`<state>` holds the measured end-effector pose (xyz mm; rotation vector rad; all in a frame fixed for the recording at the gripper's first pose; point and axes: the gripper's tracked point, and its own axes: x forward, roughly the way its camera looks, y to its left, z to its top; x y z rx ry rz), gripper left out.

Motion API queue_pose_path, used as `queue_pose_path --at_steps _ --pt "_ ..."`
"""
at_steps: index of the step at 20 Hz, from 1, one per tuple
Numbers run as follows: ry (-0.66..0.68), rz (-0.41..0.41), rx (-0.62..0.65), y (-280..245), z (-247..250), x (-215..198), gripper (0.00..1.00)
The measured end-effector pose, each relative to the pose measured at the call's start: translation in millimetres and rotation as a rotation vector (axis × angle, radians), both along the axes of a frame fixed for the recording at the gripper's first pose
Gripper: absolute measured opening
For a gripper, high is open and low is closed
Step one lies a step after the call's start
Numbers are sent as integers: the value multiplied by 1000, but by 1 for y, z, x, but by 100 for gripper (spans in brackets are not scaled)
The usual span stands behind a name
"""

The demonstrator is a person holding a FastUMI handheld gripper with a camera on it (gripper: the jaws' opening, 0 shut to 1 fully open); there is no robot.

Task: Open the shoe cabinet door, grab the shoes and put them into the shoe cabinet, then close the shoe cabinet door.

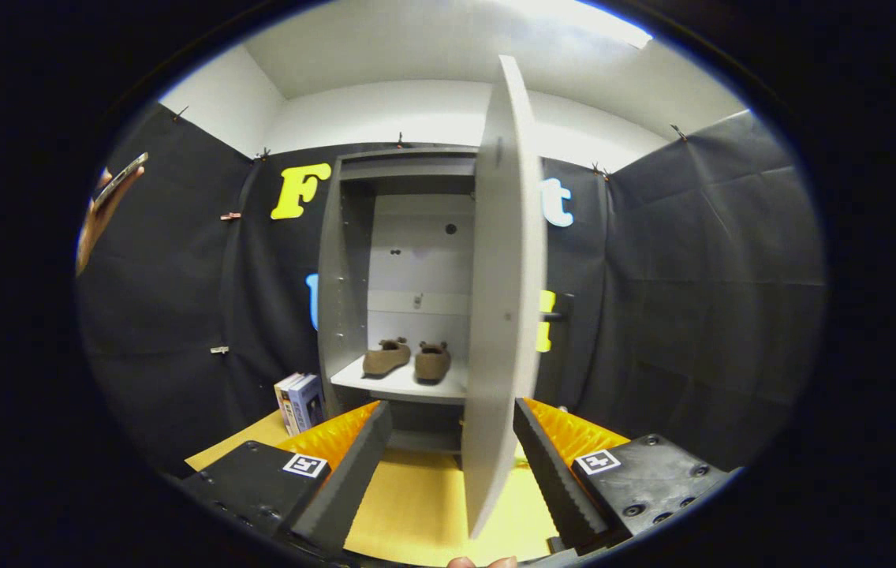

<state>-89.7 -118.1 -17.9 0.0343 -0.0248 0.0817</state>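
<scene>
The grey shoe cabinet (pixel 345 276) stands beyond my fingers against the booth wall. Its door (pixel 507 276) is swung out towards me and I see it nearly edge-on. The door's lower part hangs between my fingers, close to the right fingertip (pixel 531 422) and well away from the left one. I cannot tell whether the right finger touches it. My gripper (pixel 452 410) is open wide and grips nothing. A pair of brown shoes (pixel 408 359) sits side by side on the cabinet's shelf (pixel 401 388), heels towards me. The door hides the right part of the interior.
A yellow tabletop (pixel 416 505) lies under the fingers and runs up to the cabinet. Two upright boxes (pixel 302 402) stand left of the cabinet's foot. A person's hand holding a phone (pixel 105 205) is raised far left. A fingertip (pixel 483 562) shows below the gripper.
</scene>
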Motion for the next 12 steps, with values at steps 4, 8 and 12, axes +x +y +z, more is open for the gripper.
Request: queue_pose_path --at_steps 4,8,12 --pt "-6 -111 35 -72 7 14 98" --pt "9 -182 89 -122 3 57 98" --pt "11 -205 89 -132 5 90 98"
